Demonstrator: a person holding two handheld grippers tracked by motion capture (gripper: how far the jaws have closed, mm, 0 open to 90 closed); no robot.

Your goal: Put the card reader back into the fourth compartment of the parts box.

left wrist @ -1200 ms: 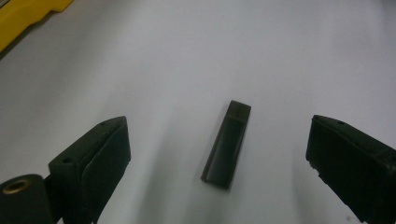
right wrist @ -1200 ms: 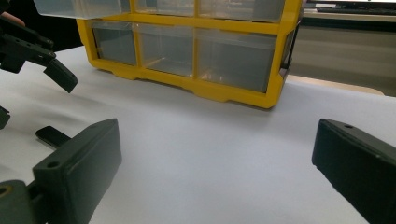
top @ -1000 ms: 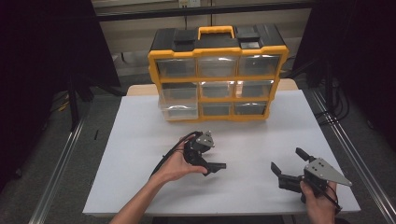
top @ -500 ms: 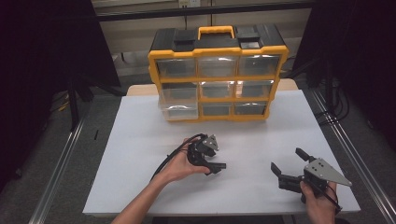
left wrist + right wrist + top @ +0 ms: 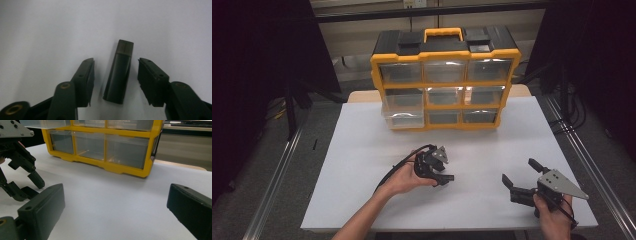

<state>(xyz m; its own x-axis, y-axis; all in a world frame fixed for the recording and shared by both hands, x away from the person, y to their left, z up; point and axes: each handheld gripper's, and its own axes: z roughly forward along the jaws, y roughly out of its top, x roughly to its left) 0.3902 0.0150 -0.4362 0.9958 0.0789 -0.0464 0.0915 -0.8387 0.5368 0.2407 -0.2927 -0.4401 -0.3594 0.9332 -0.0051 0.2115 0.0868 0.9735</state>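
Observation:
A small black oblong block lies flat on the white table top. My left gripper points down at it, open, with one jaw on each side of the block and neither touching it. In the high view the left gripper sits in a hand near the table's middle. Its fingers also appear at the left of the right gripper view. My right gripper rests low at the front right, open and holding nothing.
A yellow and black drawer organizer with clear drawers stands at the back of the white table. Its bottom-left drawer is pulled out a little. Metal rails run along both sides of the table.
My left gripper has shifted slightly toward the front and right, lower over the table. The right gripper has stayed where it was.

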